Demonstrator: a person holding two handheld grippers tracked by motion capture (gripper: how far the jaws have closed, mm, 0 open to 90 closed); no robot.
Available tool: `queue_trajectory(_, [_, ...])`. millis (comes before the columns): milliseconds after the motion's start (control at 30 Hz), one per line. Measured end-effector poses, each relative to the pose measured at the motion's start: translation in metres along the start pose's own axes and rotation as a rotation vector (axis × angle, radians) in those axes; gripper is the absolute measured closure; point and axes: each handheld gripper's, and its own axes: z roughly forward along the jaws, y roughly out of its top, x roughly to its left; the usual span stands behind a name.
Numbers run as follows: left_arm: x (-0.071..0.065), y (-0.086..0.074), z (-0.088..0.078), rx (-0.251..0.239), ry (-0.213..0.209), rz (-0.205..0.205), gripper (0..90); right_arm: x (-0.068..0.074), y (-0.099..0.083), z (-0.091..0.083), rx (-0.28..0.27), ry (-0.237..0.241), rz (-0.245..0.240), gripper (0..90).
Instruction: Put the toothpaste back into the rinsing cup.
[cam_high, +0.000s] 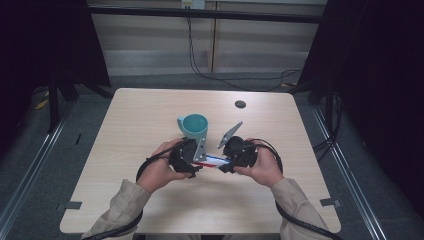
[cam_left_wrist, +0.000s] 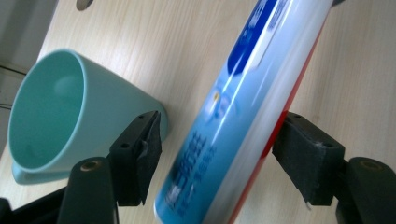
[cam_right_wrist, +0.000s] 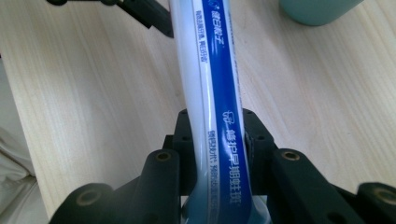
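The sleeves (cam_high: 125, 202) come in at the near edge of the table (cam_high: 125, 120), each hand wrapped round a gripper near the middle of the top. Between them a tube (cam_high: 216, 160), white and blue with a red side, lies level just above the wood, spanning from one gripper to the other.

The right gripper (cam_right_wrist: 219, 140) has its jaws clamped on one end of the tube (cam_right_wrist: 219, 93), which runs straight away from that camera toward the left gripper (cam_right_wrist: 144, 11).

In the left gripper view the jaws of the left gripper (cam_left_wrist: 219, 161) stand apart on either side of the tube (cam_left_wrist: 247, 107). The right pad (cam_left_wrist: 303, 158) touches its red edge; the left pad (cam_left_wrist: 152, 149) is just clear of it, so this grip is slack.

Just beyond the left gripper (cam_high: 187, 156) a teal cup (cam_high: 193, 126) stands upright on the table. Farther back a small dark hole (cam_high: 240, 104) sits in the top.
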Motion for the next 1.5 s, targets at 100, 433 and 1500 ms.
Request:
queue_trajectory(100, [-0.002,0.005,0.000,-0.015,-0.006,0.003,33.3,0.001,0.002,-0.001,-0.014,0.007,-0.003,72.1])
queue_trajectory(433, [-0.011,0.011,0.006,-0.061,-0.018,-0.004,42.6,0.000,0.005,-0.002,-0.025,0.005,-0.024,72.1])
queue_trajectory(1500, [0.012,-0.019,-0.005,0.010,-0.154,-0.130,69.9,-0.031,-0.029,-0.051,-0.360,-0.003,0.140,25.4])
